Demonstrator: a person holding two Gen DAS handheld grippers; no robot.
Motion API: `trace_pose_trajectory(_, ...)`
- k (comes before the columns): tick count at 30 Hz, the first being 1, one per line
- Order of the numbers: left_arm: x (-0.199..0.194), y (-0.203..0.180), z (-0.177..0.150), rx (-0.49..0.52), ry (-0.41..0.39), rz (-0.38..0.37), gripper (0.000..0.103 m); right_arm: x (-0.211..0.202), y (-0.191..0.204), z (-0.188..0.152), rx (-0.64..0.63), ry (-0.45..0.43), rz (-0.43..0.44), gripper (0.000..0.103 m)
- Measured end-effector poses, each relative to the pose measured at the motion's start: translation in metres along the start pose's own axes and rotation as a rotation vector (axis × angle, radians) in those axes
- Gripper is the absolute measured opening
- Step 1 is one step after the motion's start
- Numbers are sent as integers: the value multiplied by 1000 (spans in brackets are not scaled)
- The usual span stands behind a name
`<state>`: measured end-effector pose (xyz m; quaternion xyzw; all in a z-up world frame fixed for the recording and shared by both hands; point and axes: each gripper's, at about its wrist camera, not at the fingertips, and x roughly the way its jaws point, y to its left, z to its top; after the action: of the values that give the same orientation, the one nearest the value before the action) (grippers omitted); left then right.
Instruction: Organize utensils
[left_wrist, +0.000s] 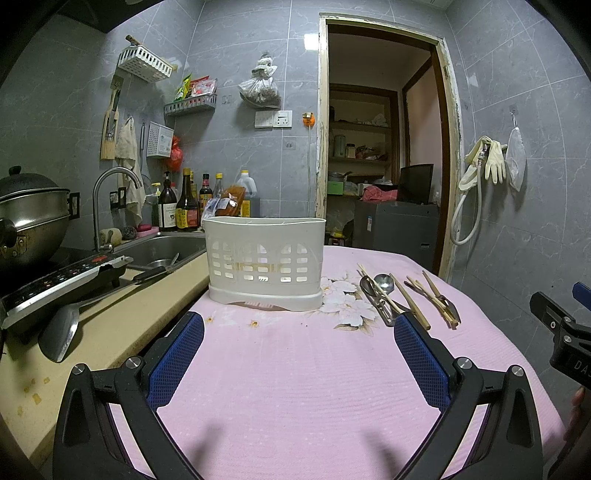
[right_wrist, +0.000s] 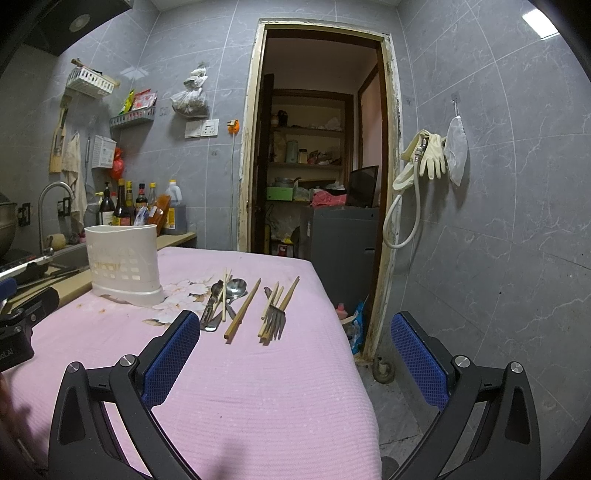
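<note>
We see a table under a pink ribbed cloth with a flower print. On it, toward the sink side, stands a white perforated plastic utensil caddy, upright. Just to its right lies a loose pile: wooden chopsticks, a shiny metal spoon and a metal fork partly under some sticks, all touching or overlapping. Our left gripper hovers before the caddy, its blue-padded fingers spread wide and empty. Our right gripper hangs near the pile, likewise spread and grasping nothing.
</note>
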<state>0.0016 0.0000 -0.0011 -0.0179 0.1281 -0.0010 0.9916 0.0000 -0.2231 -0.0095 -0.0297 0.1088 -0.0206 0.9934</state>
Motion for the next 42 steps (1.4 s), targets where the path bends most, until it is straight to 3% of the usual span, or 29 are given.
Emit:
trace_pose_trajectory(24,0,0,0,-2,1,1,101,1,0,0,-1,0,-1,103)
trace_pose_trajectory(29,5,3,1,-5,-19,11,101,0,-1,2,-21,-33,-5,103)
trace_pose_trajectory(42,44,-2,42,42,-65,38,101,30,-12,35,-51,-99,15,103)
